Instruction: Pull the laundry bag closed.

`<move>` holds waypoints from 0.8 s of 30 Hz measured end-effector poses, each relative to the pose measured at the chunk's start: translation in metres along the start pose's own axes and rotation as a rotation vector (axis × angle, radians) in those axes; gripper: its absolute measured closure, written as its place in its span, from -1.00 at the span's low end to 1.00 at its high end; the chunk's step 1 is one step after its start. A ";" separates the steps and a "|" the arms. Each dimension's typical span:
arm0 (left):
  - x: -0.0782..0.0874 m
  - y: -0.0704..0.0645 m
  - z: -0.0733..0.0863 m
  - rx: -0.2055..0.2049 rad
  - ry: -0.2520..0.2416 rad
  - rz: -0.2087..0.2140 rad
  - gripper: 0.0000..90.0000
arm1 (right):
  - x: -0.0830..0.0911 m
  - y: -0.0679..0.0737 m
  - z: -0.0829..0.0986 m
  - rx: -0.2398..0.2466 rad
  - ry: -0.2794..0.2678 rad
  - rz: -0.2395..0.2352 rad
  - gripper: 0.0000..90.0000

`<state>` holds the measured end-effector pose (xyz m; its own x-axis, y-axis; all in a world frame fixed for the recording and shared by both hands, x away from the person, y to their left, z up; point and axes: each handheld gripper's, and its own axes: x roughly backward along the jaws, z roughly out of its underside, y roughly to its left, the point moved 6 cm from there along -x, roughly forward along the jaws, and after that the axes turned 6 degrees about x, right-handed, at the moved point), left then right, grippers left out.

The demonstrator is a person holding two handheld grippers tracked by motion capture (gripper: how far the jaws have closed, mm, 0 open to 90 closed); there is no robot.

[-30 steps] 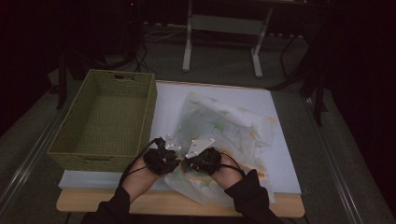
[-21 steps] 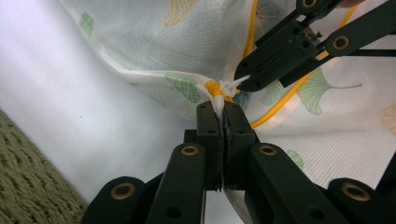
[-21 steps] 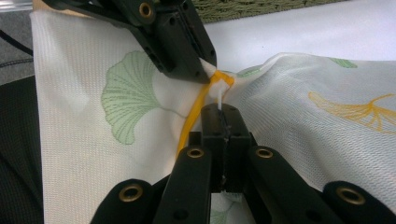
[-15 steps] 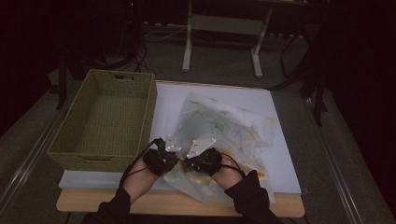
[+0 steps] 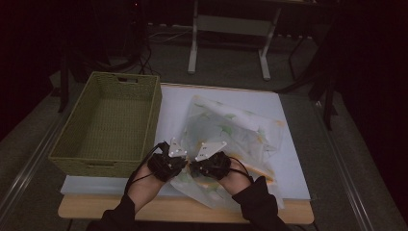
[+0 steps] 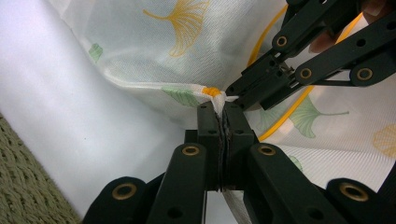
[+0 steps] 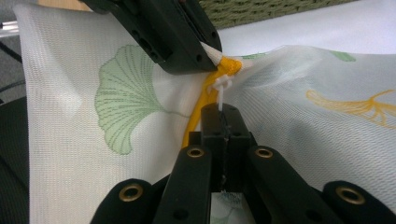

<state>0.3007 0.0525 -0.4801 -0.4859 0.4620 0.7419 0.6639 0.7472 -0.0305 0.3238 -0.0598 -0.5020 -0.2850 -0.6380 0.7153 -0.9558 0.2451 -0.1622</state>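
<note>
A white mesh bag (image 5: 231, 130) printed with green and orange leaves lies on the table, with a yellow zip line (image 6: 299, 98) along its near edge. Both grippers meet at its near left corner. My left gripper (image 5: 182, 163) (image 6: 218, 109) is shut on a bunched bit of the bag's fabric by the orange zip end (image 6: 212, 91). My right gripper (image 5: 195, 166) (image 7: 223, 112) is shut on the small white pull tab (image 7: 220, 86) at that same zip end. The two sets of jaws almost touch tip to tip.
An empty woven green basket (image 5: 154, 110) stands to the left of the bag, close to my left hand. A pale sheet (image 5: 288, 110) covers the wooden tabletop. Metal frame legs (image 5: 195, 43) stand on the floor beyond the table.
</note>
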 end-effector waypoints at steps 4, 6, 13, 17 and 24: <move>0.000 0.000 0.000 0.010 -0.008 0.009 0.99 | 0.000 0.000 0.002 -0.008 -0.011 -0.009 1.00; 0.001 -0.001 0.000 0.001 -0.009 0.004 0.99 | -0.001 0.000 0.003 -0.008 -0.014 -0.007 1.00; 0.009 0.003 -0.007 0.009 -0.045 -0.010 0.99 | -0.006 -0.001 0.009 0.002 0.032 0.005 1.00; 0.008 0.005 -0.004 0.009 -0.031 -0.017 0.99 | -0.009 -0.001 0.014 -0.003 0.053 0.013 1.00; 0.005 0.005 -0.001 0.000 -0.019 -0.015 0.99 | -0.006 -0.003 0.019 -0.008 0.048 0.008 1.00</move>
<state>0.3023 0.0580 -0.4755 -0.5064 0.4596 0.7296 0.6562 0.7543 -0.0197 0.3269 -0.0711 -0.5186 -0.2882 -0.6003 0.7460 -0.9530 0.2560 -0.1621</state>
